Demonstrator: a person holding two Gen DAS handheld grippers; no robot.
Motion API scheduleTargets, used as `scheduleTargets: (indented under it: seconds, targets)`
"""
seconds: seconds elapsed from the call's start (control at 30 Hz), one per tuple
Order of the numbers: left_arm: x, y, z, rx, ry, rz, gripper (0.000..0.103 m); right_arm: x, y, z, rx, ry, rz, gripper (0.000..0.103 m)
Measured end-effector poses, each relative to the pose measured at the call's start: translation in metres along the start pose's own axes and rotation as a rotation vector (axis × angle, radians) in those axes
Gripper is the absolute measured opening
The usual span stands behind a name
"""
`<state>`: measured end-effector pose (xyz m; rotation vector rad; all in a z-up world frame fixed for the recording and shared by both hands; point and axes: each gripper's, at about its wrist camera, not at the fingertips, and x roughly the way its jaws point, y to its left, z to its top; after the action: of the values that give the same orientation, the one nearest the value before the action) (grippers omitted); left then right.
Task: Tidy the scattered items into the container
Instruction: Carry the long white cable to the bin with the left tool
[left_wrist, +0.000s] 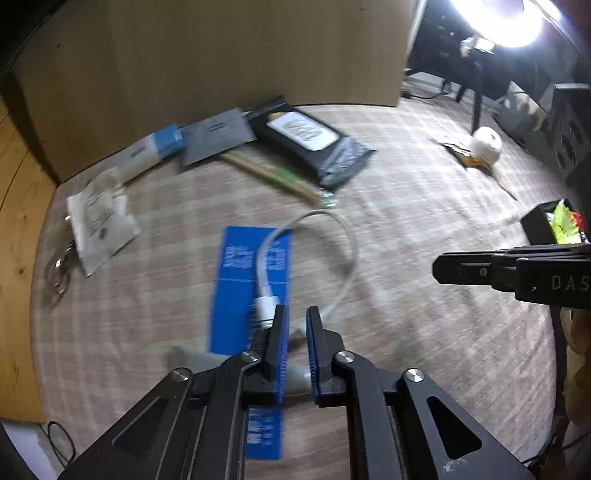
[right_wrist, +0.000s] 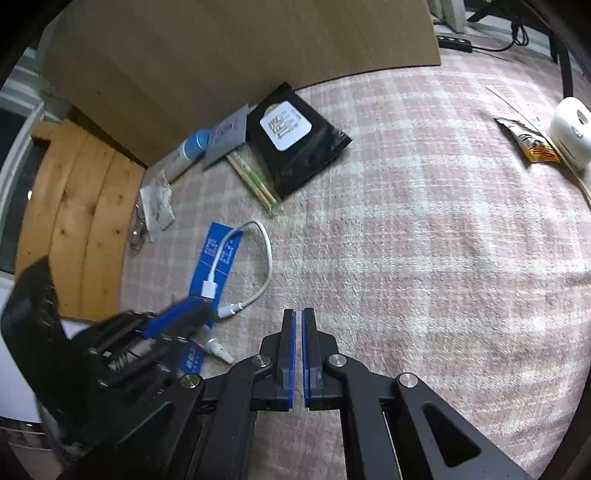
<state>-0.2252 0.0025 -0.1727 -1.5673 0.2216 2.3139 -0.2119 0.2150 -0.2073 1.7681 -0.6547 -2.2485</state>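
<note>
Spread over a pink-and-cream checked blanket (right_wrist: 406, 221), which covers what looks like a bed, lie the scattered things: a short white charging cable (left_wrist: 343, 251) looped in an arc, one plug resting on a flat blue printed card (left_wrist: 240, 280) near the blanket's near left edge. Towards the far left corner, against a tall brown cardboard panel (left_wrist: 221, 55), sit a black soft pack of wipes with a white label (right_wrist: 291, 144), a pair of wooden chopsticks in a clear sleeve (right_wrist: 255, 181), a grey paper envelope (left_wrist: 218, 138) and a white tube with a blue cap (right_wrist: 192, 147); a crumpled white sachet (left_wrist: 99, 225) lies at the left edge. The container seems to be the small black box (left_wrist: 543, 221) at the right edge, with bright yellow things inside. The left gripper (left_wrist: 297, 317) hovers over the cable's near plugs, its fingers nearly together with a narrow gap and nothing clamped; the right gripper (right_wrist: 298, 317) has its fingers closed on nothing, above bare blanket. The cable should be light, limp and smooth, so it will dangle and swing; the stiff plug housing is probably the surest place to pinch. The card is thin and flat, likely hard to lift except by an edge.
</note>
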Motion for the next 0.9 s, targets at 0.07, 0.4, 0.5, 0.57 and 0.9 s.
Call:
scheduleTargets:
  seconds: [0.07, 0.4, 0.5, 0.57, 0.9]
  targets:
    - [0.000, 0.010, -0.001, -0.002, 0.002, 0.003, 0.022, 0.011, 0.005, 0.002, -0.001, 0.011, -0.007, 0.008]
    - [0.023, 0.029, 0.011, -0.015, 0.025, -0.038, 0.023, 0.048, 0.032, 0.026, -0.042, 0.040, -0.061, 0.016]
    - [0.034, 0.025, 0.015, -0.007, 0.045, -0.052, 0.023, 0.053, 0.030, 0.030, -0.033, 0.046, -0.058, 0.016]
    - [0.035, 0.021, 0.014, 0.005, 0.025, -0.055, 0.023, 0.058, 0.029, 0.030, -0.029, 0.055, -0.048, 0.016]
    - [0.023, 0.005, 0.010, 0.006, -0.003, -0.123, 0.010, 0.041, 0.021, 0.022, 0.002, 0.010, -0.020, 0.004]
